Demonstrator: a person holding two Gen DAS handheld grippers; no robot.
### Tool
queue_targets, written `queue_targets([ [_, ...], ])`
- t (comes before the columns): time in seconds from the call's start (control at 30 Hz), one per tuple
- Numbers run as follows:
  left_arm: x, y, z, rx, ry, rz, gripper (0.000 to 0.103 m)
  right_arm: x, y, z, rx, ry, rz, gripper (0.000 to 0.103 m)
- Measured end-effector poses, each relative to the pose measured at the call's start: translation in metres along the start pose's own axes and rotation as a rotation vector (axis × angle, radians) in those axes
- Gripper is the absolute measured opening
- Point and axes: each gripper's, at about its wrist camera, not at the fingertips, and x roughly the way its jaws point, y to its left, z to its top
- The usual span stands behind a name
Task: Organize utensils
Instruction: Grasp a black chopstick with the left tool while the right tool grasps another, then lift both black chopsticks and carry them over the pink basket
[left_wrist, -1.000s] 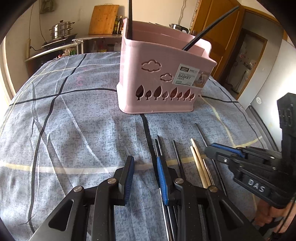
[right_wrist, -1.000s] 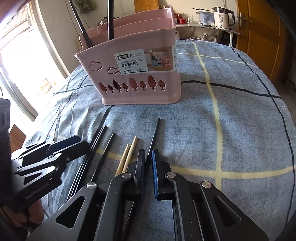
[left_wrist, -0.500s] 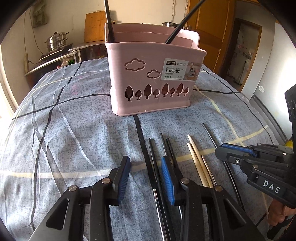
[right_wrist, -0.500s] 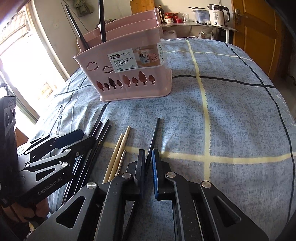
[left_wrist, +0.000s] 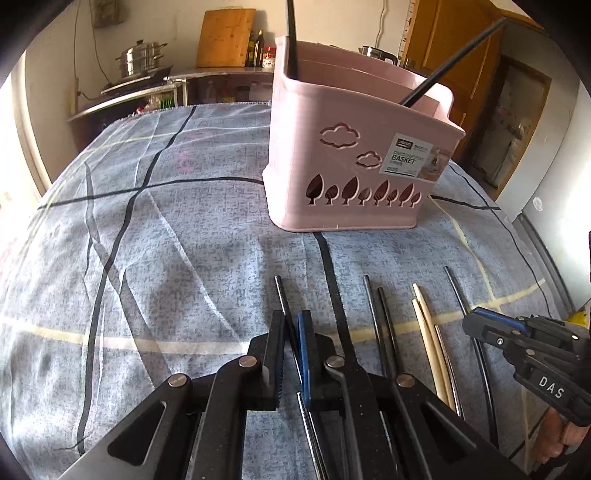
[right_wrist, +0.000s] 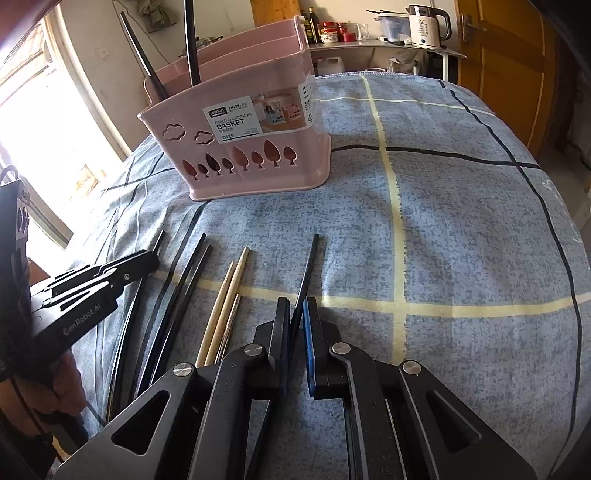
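Observation:
A pink chopstick basket (left_wrist: 351, 166) (right_wrist: 240, 147) stands on the blue checked cloth with two black chopsticks (left_wrist: 291, 37) upright in it. In front of it lie loose black chopsticks (left_wrist: 376, 317) (right_wrist: 188, 273) and pale wooden chopsticks (left_wrist: 424, 321) (right_wrist: 231, 288). My left gripper (left_wrist: 291, 317) is closing, its pads pressing on a black chopstick (left_wrist: 282, 295) that lies on the cloth; the same gripper (right_wrist: 147, 258) shows at the left of the right wrist view. My right gripper (right_wrist: 295, 306) (left_wrist: 480, 325) is shut on another black chopstick (right_wrist: 308, 266), the rightmost of the row.
The cloth-covered table (right_wrist: 461, 221) drops away at its right and far edges. Behind it are a counter with a steel pot (left_wrist: 142, 59), a cutting board (left_wrist: 225, 37), and a shelf with a kettle (right_wrist: 428, 20). A wooden door (right_wrist: 506, 66) is at the right.
My left gripper's jaws, wide apart before, have come together on a black chopstick at the left of the row. The right gripper stays shut on its chopstick and has hardly moved.

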Motion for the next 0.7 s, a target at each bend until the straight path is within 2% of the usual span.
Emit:
queue_targets([
  [0.13, 0.004, -0.005, 0.006, 0.045, 0.034, -0.010, 0.012, 0.004, 0.003, 0.007, -0.019, 0.029, -0.017, 0.007],
  [0.33, 0.008, -0.018, 0.008, 0.120, 0.045, 0.040, 0.012, 0.010, 0.009, 0.012, -0.049, 0.039, -0.048, 0.007],
  [0.4, 0.009, -0.020, 0.008, 0.125, 0.042, 0.046, 0.009, 0.010, 0.010, 0.013, -0.055, 0.035, -0.049, 0.007],
  [0.53, 0.005, -0.015, 0.011, 0.082, 0.047, 0.006, 0.006, 0.009, 0.009, 0.014, -0.043, 0.037, -0.030, 0.007],
  [0.7, -0.021, -0.015, 0.016, 0.062, -0.011, -0.044, 0.005, -0.009, 0.007, 0.015, -0.030, -0.003, -0.008, 0.006],
])
